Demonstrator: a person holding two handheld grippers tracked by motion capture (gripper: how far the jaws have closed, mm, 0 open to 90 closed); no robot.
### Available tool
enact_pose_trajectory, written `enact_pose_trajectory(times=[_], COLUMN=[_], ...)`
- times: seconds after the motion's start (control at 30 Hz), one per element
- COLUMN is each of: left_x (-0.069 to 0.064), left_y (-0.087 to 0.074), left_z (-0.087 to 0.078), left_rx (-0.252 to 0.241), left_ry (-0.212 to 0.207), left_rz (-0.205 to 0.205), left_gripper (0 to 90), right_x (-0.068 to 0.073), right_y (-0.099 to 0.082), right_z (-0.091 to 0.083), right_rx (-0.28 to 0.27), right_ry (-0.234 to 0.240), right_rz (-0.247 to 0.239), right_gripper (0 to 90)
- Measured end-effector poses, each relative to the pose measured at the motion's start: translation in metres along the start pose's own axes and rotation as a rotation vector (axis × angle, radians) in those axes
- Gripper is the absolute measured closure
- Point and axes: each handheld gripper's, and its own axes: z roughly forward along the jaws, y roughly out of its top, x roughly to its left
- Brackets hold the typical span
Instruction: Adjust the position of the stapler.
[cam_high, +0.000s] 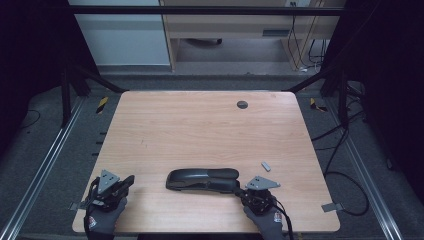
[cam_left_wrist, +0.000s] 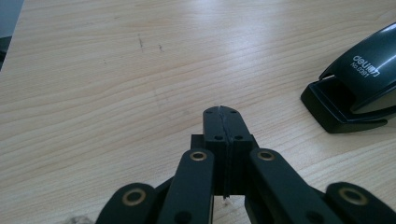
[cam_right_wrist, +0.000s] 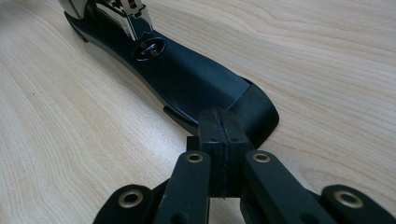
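High view: the stapler (cam_high: 202, 179) lies lengthwise near your edge of the table (cam_high: 200, 125), between your two hands; a small grey piece (cam_high: 266, 166) sits just beyond its right end. Your left gripper (cam_high: 126, 183) rests well apart from it, your right gripper (cam_high: 239, 190) is at its right end, touching or nearly so. Left gripper view: jaws pressed together, nothing between them; the stapler's (cam_left_wrist: 357, 84) blunt end sits off to the side, glossy plastic, likely slick under the pads. Right gripper view: jaws also closed and empty, tips right at the stapler's (cam_right_wrist: 187, 74) flared base; its top arm looks raised, metal magazine exposed. Judge it rigid, fairly heavy, hinged, so it may flop if you lift by the arm. Take the base across its narrow waist, not the shiny dome.
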Motion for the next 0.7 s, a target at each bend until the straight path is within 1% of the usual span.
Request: enact_pose_trajectory(times=[0.13, 0.23, 0.33, 0.37, 0.4, 0.47, 0.5, 0.53, 0.57, 0.6, 0.63, 0.67, 0.7], left_x=[-0.001, -0.002, -0.006, -0.007, -0.007, -0.014, -0.017, -0.017, -0.019, -0.022, -0.023, -0.029, -0.029], left_y=[0.001, 0.002, 0.006, 0.008, 0.008, 0.014, 0.016, 0.016, 0.017, 0.02, 0.022, 0.026, 0.026], left_z=[-0.001, -0.002, -0.005, -0.005, -0.005, -0.006, -0.005, -0.005, -0.005, -0.005, -0.005, -0.006, -0.006], left_rx=[-0.005, -0.012, -0.028, -0.028, -0.028, -0.014, -0.009, -0.009, -0.006, -0.004, -0.002, -0.01, -0.01], left_ry=[-0.005, -0.011, -0.027, -0.034, -0.034, -0.038, -0.047, -0.047, -0.052, -0.06, -0.067, -0.069, -0.069], left_rz=[0.004, 0.005, 0.018, 0.03, 0.03, 0.062, 0.073, 0.073, 0.084, 0.104, 0.116, 0.144, 0.144], left_gripper=[88.8, 85.8, 80.5, 77.7, 74.4, 68.8, 65.7, 63.2, 63.2, 58.4, 58.4, 55.5, 53.6], right_x=[0.0, 0.0, -0.004, -0.006, -0.009, -0.015, -0.018, -0.021, -0.021, -0.028, -0.028, -0.033, -0.034], right_y=[0.001, 0.002, 0.002, 0.002, 0.002, 0.001, 0.001, 0.001, 0.001, -0.001, -0.001, -0.002, -0.002], right_z=[0.0, -0.003, -0.01, -0.013, -0.016, -0.022, -0.025, -0.028, -0.028, -0.034, -0.034, -0.038, -0.038], right_rx=[0.003, -0.012, -0.035, -0.042, -0.048, -0.062, -0.077, -0.082, -0.082, -0.098, -0.098, -0.113, -0.117], right_ry=[-0.008, -0.004, -0.02, -0.03, -0.041, -0.063, -0.074, -0.087, -0.087, -0.115, -0.115, -0.137, -0.148], right_rz=[-0.002, -0.002, 0.004, 0.009, 0.015, 0.035, 0.034, 0.047, 0.047, 0.052, 0.052, 0.057, 0.054], right_gripper=[90.0, 86.3, 83.1, 81.7, 80.1, 75.4, 72.6, 70.5, 70.5, 65.4, 65.4, 60.6, 57.4])
